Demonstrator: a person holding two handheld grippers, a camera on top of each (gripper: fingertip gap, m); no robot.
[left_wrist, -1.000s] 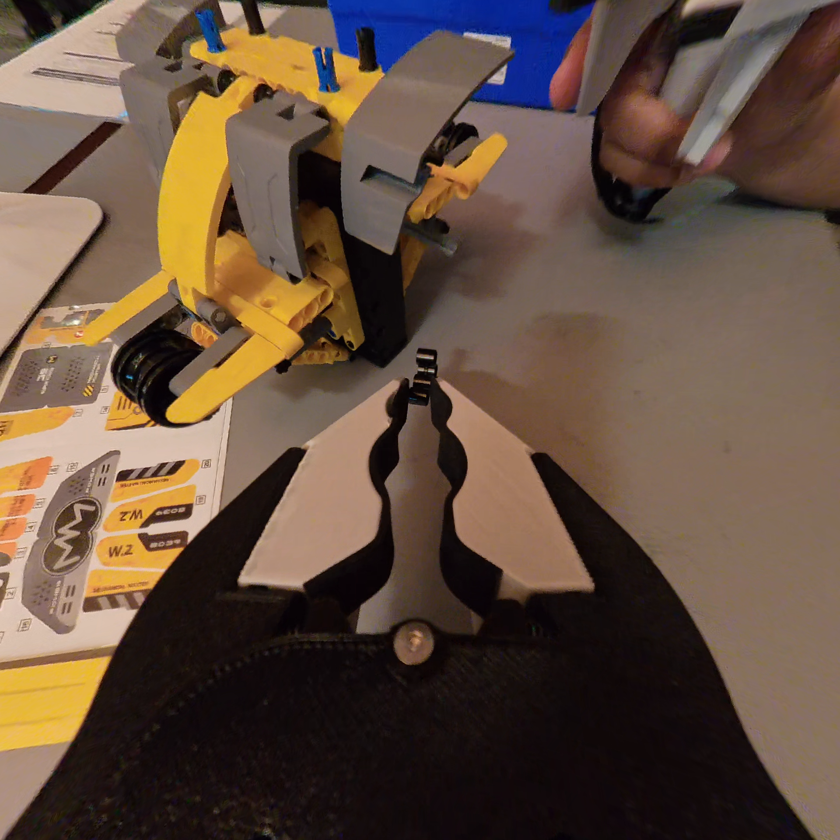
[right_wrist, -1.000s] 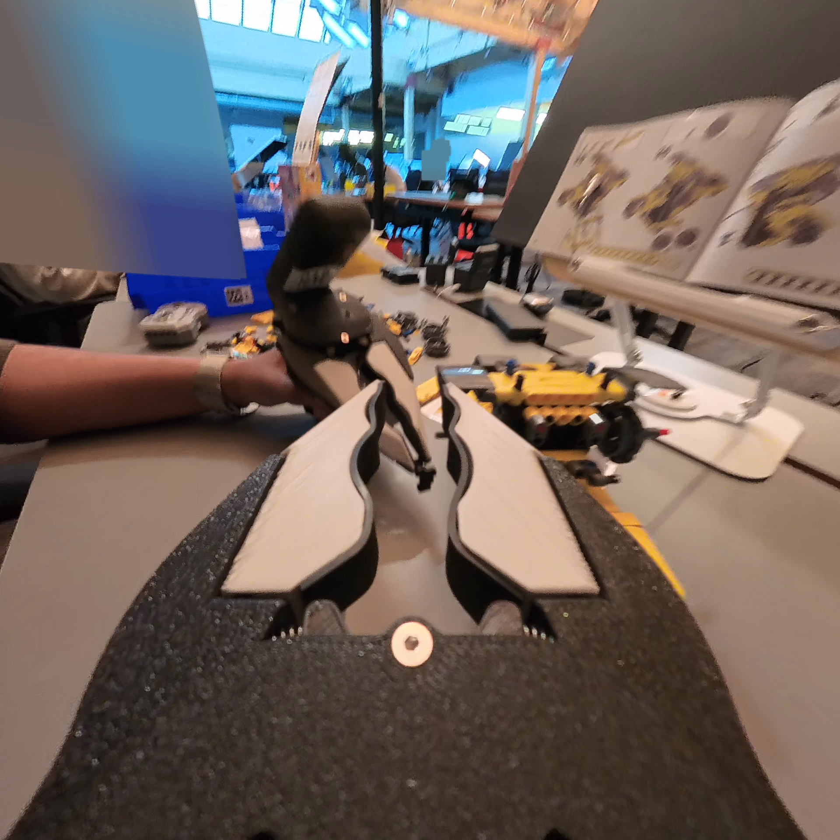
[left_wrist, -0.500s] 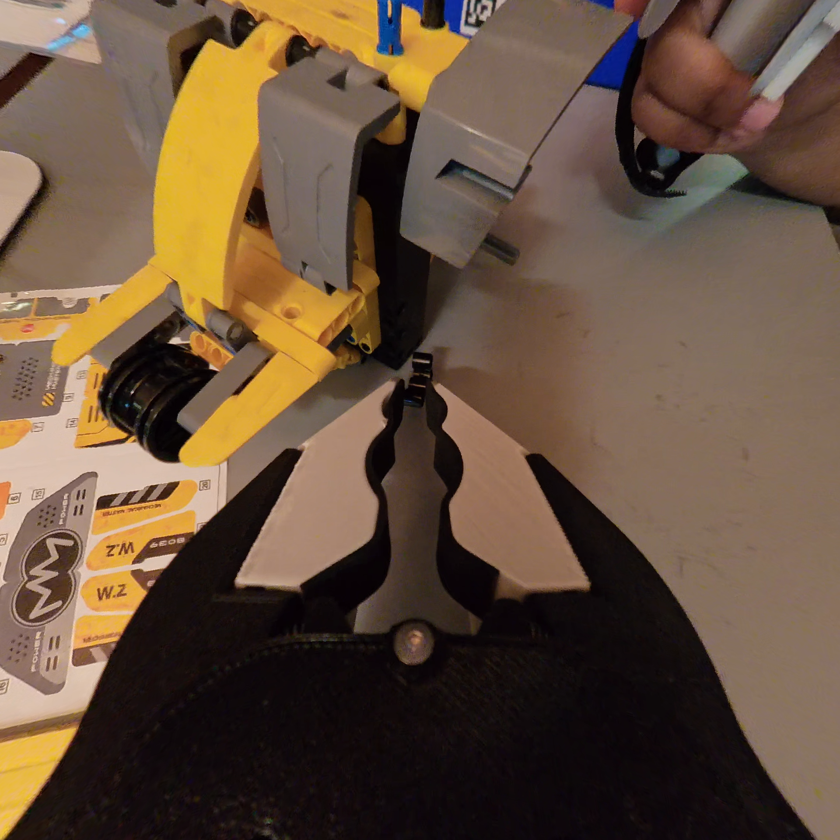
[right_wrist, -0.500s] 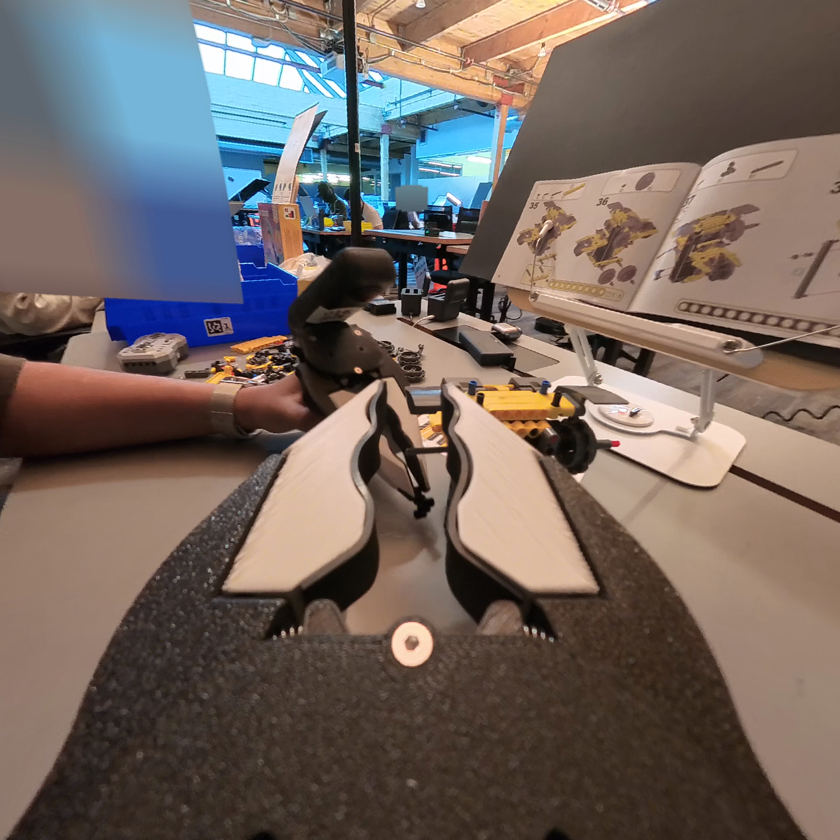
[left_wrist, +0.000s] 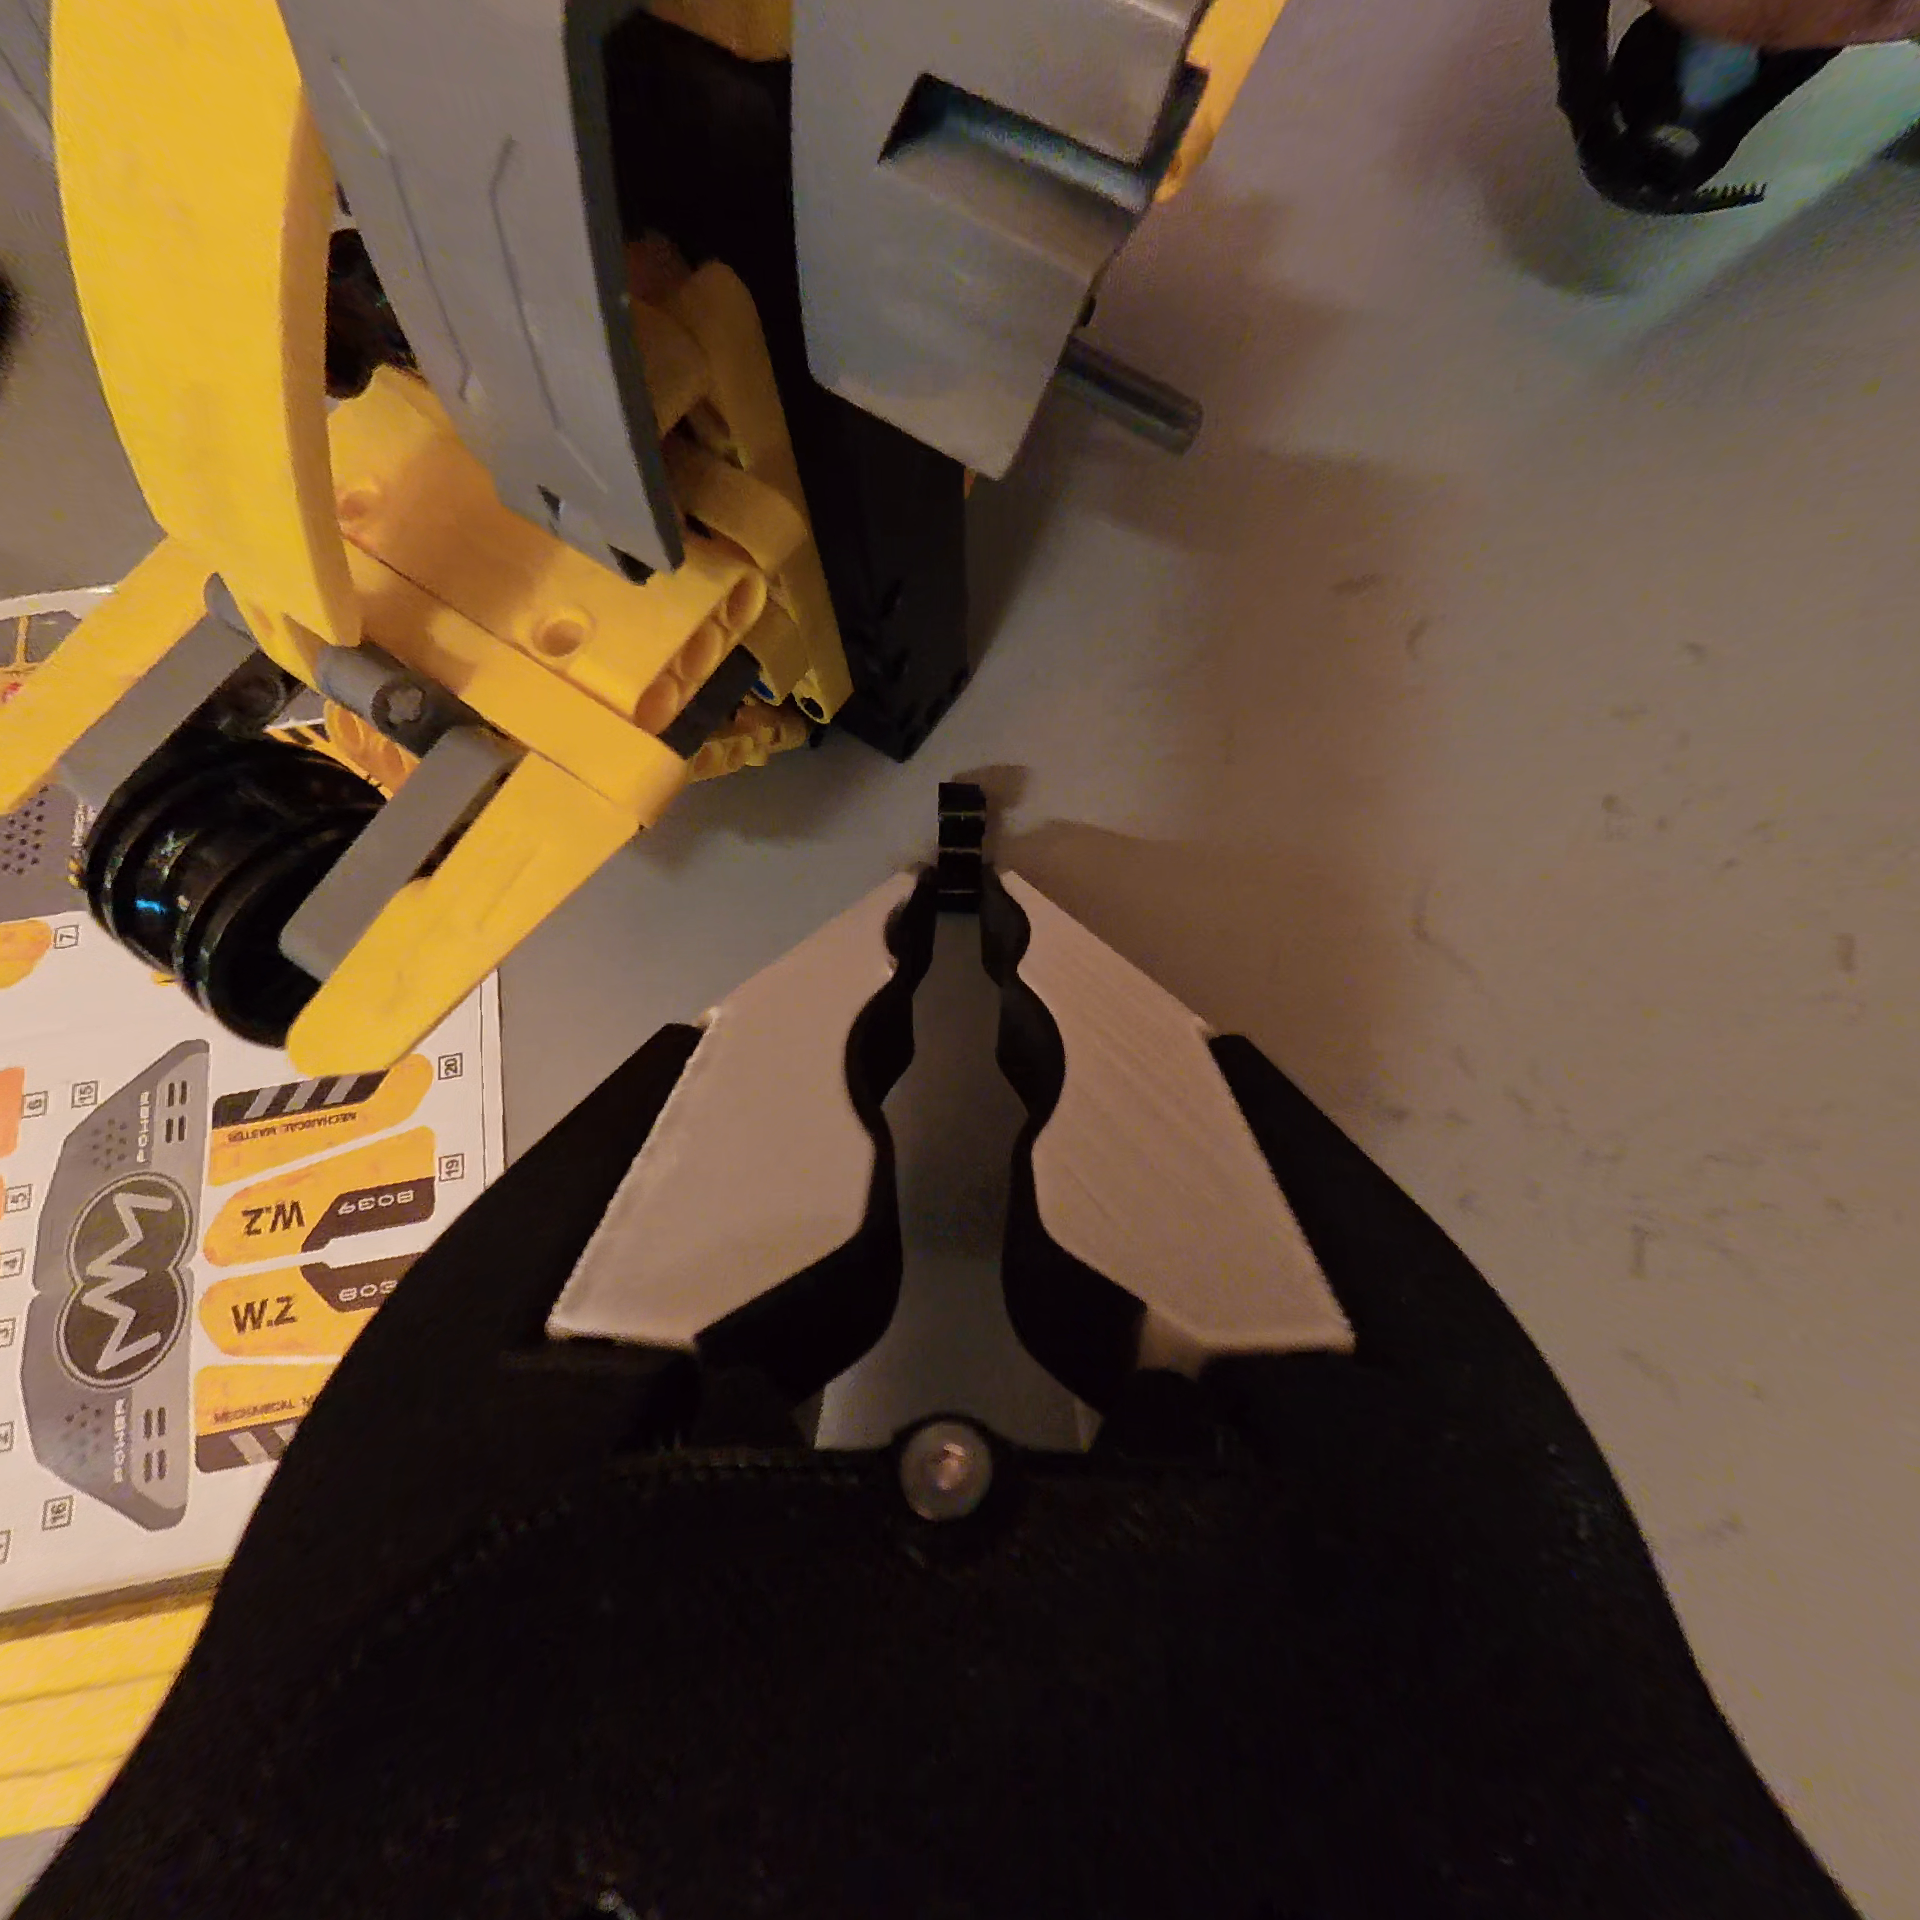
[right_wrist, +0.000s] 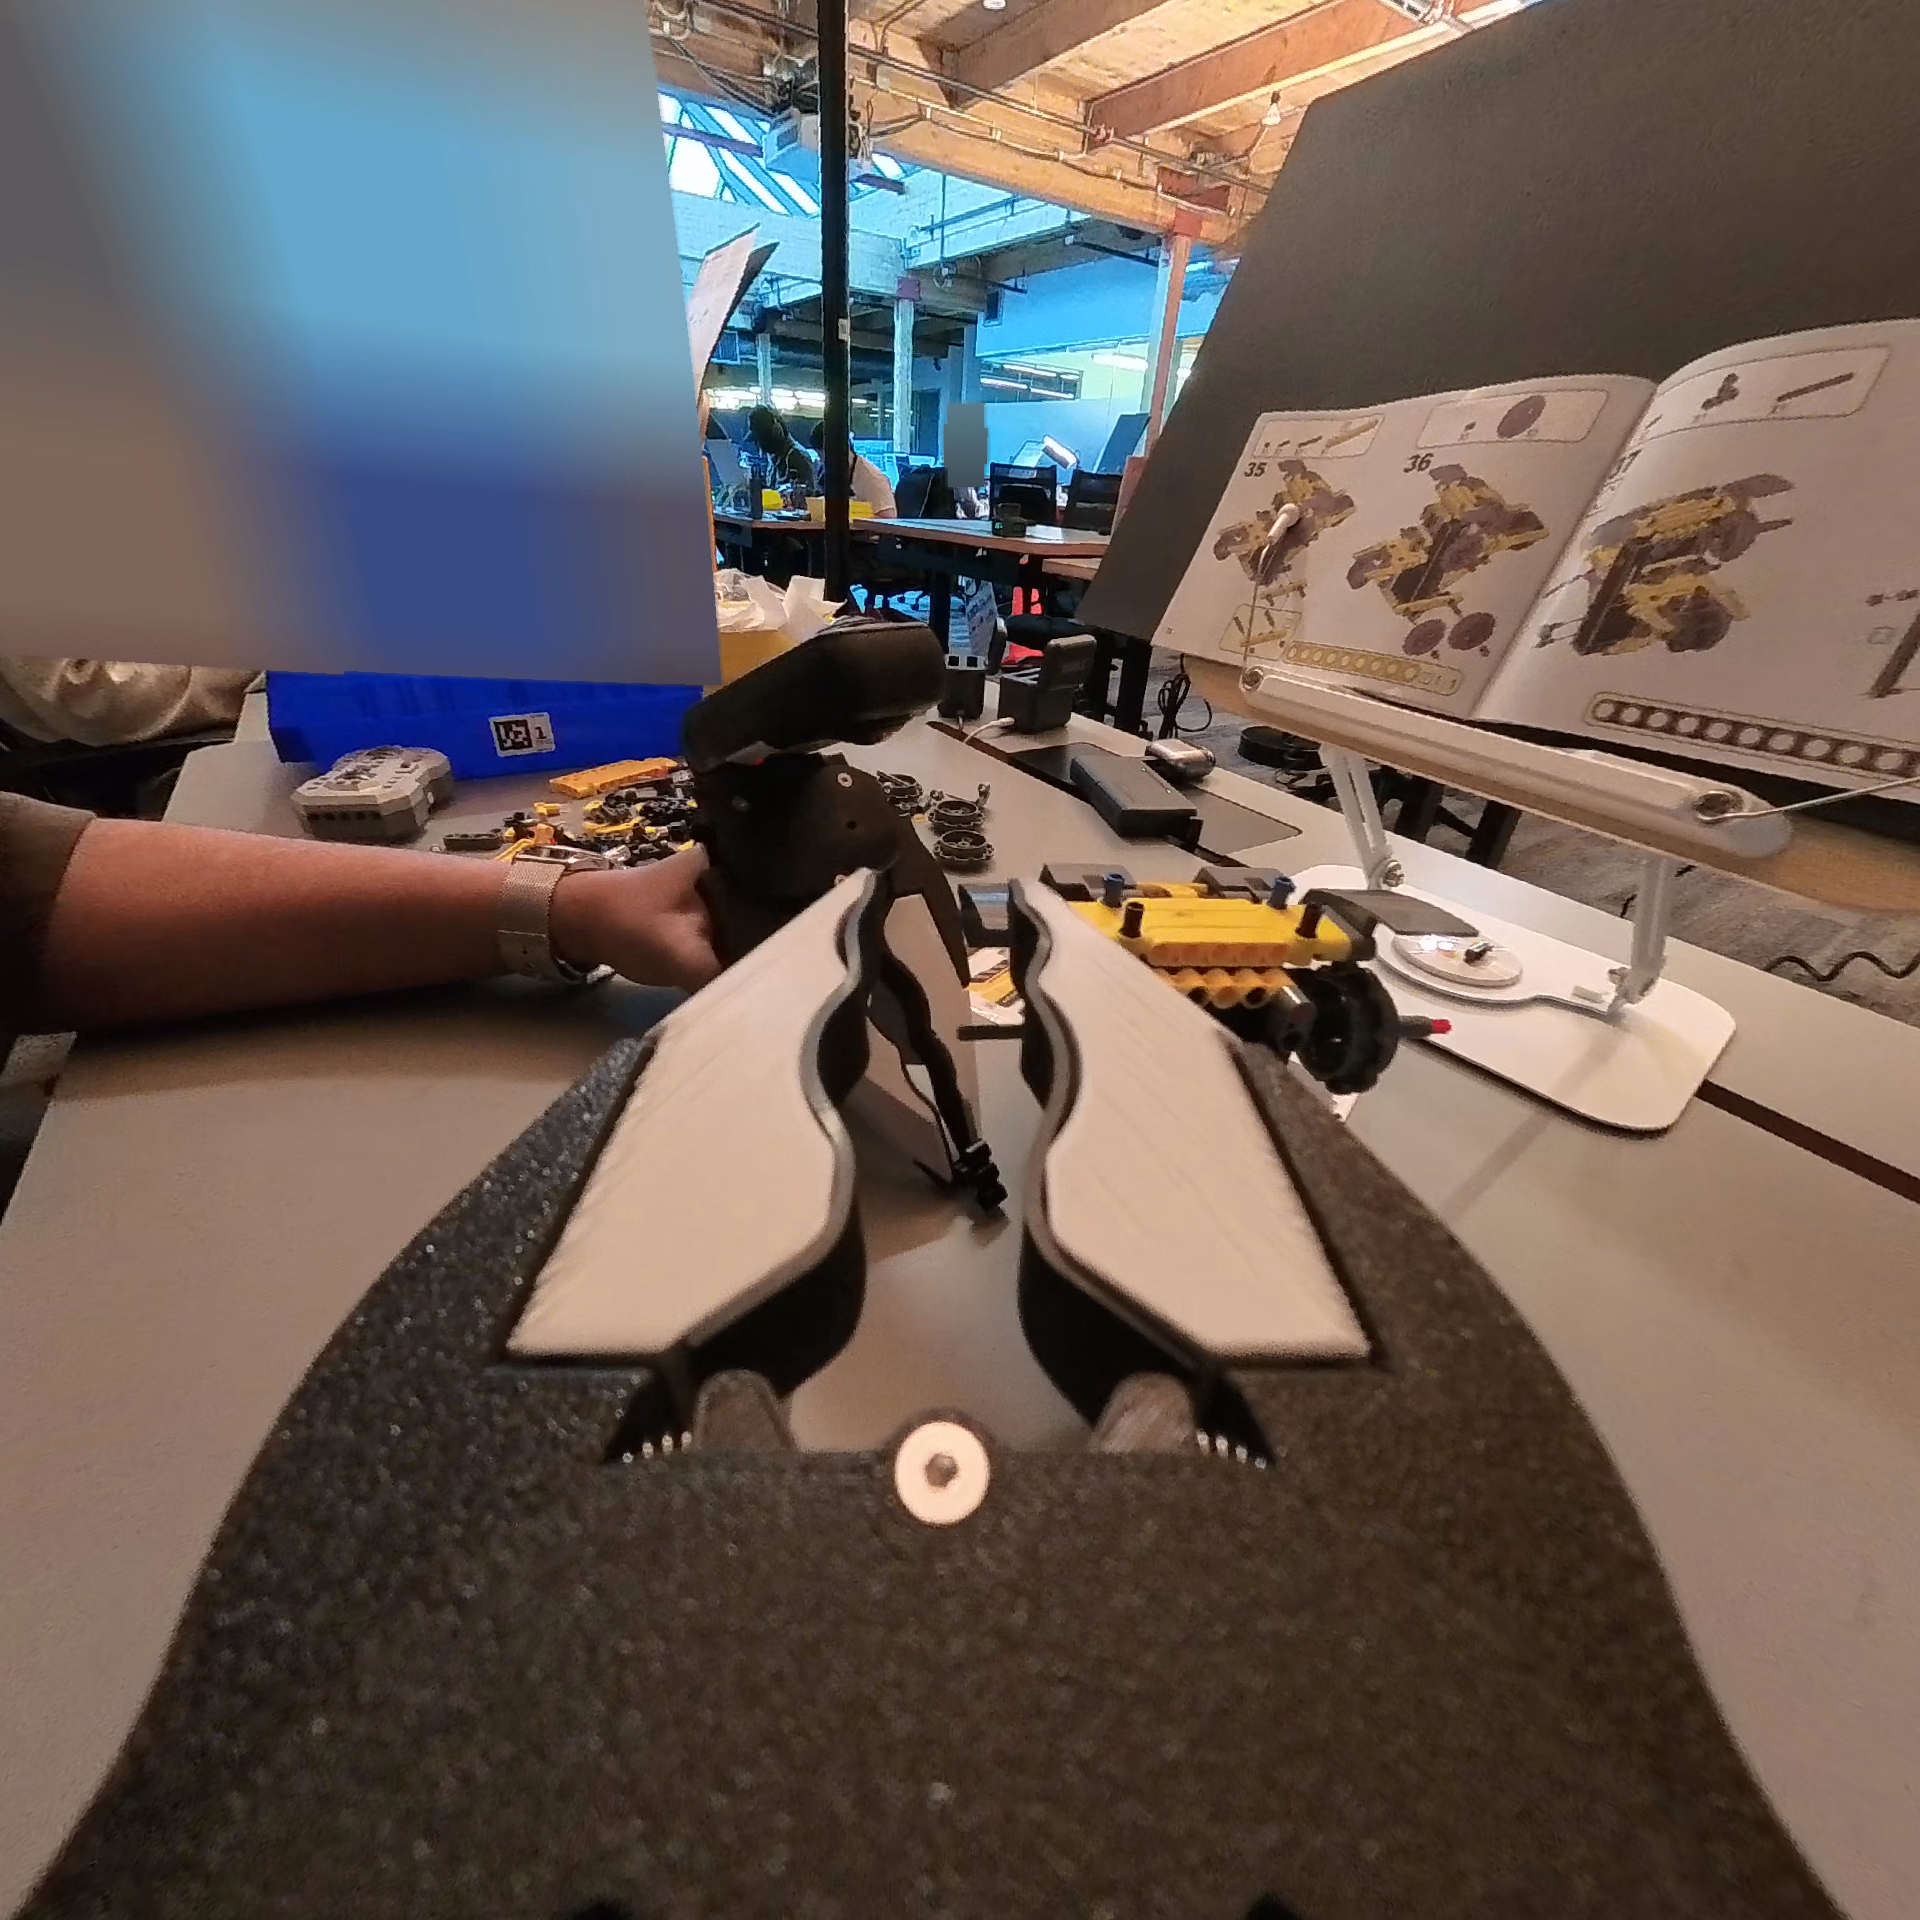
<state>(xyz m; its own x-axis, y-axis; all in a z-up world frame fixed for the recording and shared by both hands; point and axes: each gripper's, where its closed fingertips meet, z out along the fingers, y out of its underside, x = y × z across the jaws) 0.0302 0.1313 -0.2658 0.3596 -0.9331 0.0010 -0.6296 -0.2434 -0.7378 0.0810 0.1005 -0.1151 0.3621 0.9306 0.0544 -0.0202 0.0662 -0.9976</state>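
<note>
While I hold a tong in each hand over the grey table (left_wrist: 1455, 831), things stand so:

Left tong (left_wrist: 961, 883): clenched on a small black peg (left_wrist: 960, 831), which sticks out past the fingertips just above the table.
Peg's place: just beside the model's black lower corner, apart from it by a narrow strip of table.
Model (left_wrist: 540, 436): yellow and grey brick vehicle, close ahead and to the left of my left tong; a grey axle (left_wrist: 1132, 400) juts from its grey side panel, and a black wheel (left_wrist: 208, 883) sits at its lower left.
Sticker sheet (left_wrist: 208, 1247): flat on the table at left, partly under the wheel and under my left tong's body.
Right tong (right_wrist: 940, 904): released, fingers apart, nothing between them; it looks level across the table toward my left tong.
Seen from the right: the left tong tilts down with the peg at its tip, my left hand (right_wrist: 644, 914) gripping its handle, the model just behind it.
Booklet (right_wrist: 1558, 561): open on a white stand (right_wrist: 1558, 1049), to the right of the model.
Far left: loose parts (right_wrist: 613, 810) and a blue bin (right_wrist: 416, 717).
</note>
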